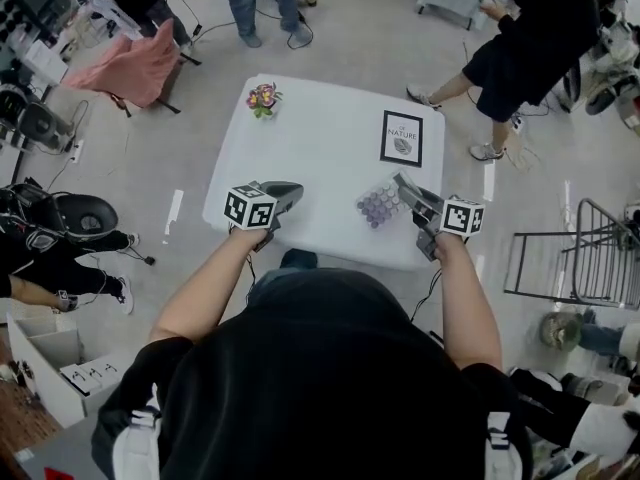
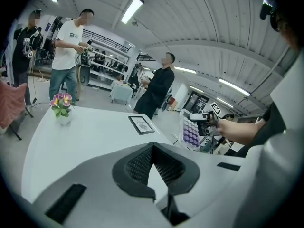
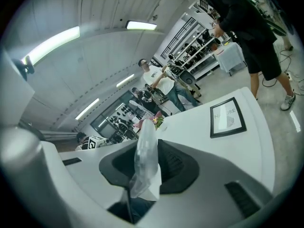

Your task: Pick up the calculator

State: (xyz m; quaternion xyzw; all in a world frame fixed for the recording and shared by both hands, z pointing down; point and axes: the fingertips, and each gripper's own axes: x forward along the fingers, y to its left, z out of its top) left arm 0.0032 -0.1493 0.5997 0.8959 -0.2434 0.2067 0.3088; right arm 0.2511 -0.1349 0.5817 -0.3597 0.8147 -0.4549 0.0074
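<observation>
right tool (image 1: 407, 186) at lower right of the white tabletop (image 1: 320, 138), clamped on the clear calculator (image 1: 380, 206) (purple buttons). left tool (image 1: 288, 192) at lower left, pinched together, holding nothing.

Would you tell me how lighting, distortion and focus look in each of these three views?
Head view: even, soft light; the white table is bright, with wide-angle bowing at the edges. Left gripper view: strong fisheye, dark corners, glare from the ceiling light; the jaws near the lens are soft. Right gripper view: tilted fisheye; the calculator, edge-on between the jaws, is blurred.
</observation>
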